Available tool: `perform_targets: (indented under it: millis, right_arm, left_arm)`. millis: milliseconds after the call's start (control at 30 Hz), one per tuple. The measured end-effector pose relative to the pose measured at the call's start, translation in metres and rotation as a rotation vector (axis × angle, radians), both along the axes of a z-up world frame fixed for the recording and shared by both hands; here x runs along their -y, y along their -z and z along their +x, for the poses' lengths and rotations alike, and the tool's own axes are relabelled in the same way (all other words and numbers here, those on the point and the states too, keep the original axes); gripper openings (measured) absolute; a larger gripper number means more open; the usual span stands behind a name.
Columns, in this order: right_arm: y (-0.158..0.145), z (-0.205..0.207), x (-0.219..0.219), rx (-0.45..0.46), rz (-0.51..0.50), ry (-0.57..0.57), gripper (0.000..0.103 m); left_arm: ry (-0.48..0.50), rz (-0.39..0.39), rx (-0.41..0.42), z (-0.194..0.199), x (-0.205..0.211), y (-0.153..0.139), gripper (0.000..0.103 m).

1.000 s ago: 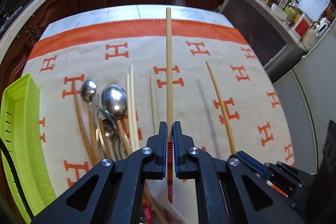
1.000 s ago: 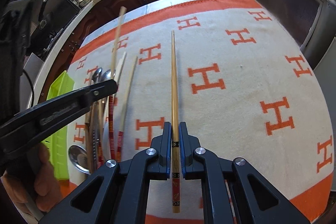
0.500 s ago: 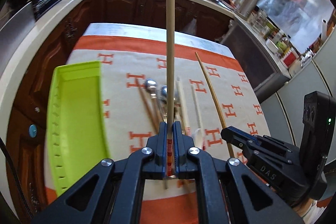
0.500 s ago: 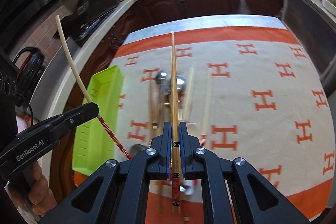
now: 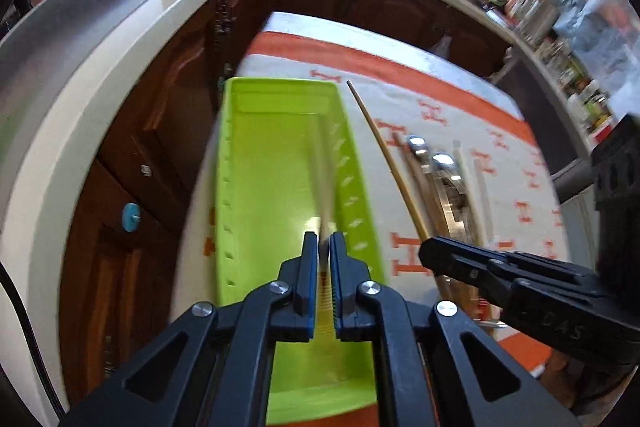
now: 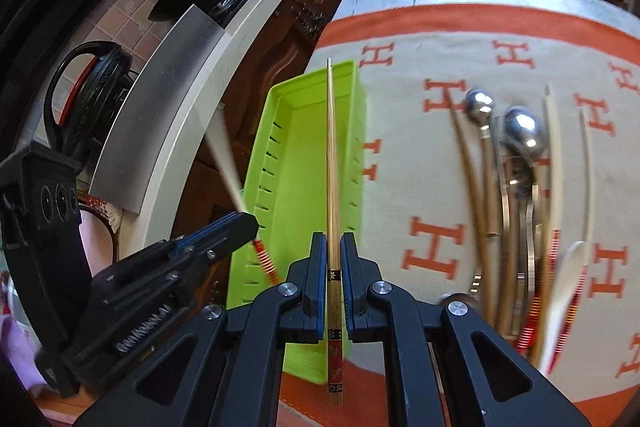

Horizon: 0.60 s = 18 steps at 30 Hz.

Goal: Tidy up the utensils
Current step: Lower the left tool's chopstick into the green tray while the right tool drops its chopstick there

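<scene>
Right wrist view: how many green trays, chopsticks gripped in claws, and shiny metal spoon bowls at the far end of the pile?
Green tray: 1
Chopsticks gripped: 2, the bamboo chopstick in the right claw and the pale red-banded chopstick in the left claw
Metal spoon bowls: 2, the left spoon bowl and the right spoon bowl
Total: 5

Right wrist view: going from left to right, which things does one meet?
left gripper holding a pale chopstick → green tray → brown chopstick in the right gripper → spoons on the cloth.
</scene>
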State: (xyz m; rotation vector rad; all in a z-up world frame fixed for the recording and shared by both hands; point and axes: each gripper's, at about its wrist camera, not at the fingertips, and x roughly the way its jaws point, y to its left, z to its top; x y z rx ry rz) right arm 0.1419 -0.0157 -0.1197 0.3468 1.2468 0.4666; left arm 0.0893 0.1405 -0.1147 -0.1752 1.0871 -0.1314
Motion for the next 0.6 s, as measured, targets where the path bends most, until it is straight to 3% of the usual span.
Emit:
perform_targets:
  millis: [267,300,333,433,500,600]
  right_arm:
    - [0.032,0.016,-0.034,-0.047,0.015,-0.019,0.007]
    - [0.034,0.018,-0.036,-0.046,0.005,-0.023,0.008]
    - [0.036,0.019,-0.040,-0.046,-0.010,-0.025,0.009]
    - [0.038,0.020,-0.045,-0.046,-0.030,-0.030,0.028]
    - [0.037,0.017,-0.040,-0.036,-0.010,-0.025,0.034]
    - [0.038,0.016,-0.028,-0.042,-0.039,0.014,0.036]
  left_arm:
    - [-0.046,-0.010,-0.138,0.015,-0.014,0.052,0.005]
    - [-0.061,-0.007,-0.154,0.015,-0.017,0.057,0.008]
    - [-0.074,-0.003,-0.159,0.015,-0.019,0.061,0.020]
    - [-0.070,-0.066,-0.136,0.010,-0.023,0.058,0.038]
    - [-0.073,-0.075,-0.114,0.007,-0.023,0.054,0.042]
    - [-0.065,-0.089,-0.107,0.008,-0.020,0.055,0.051]
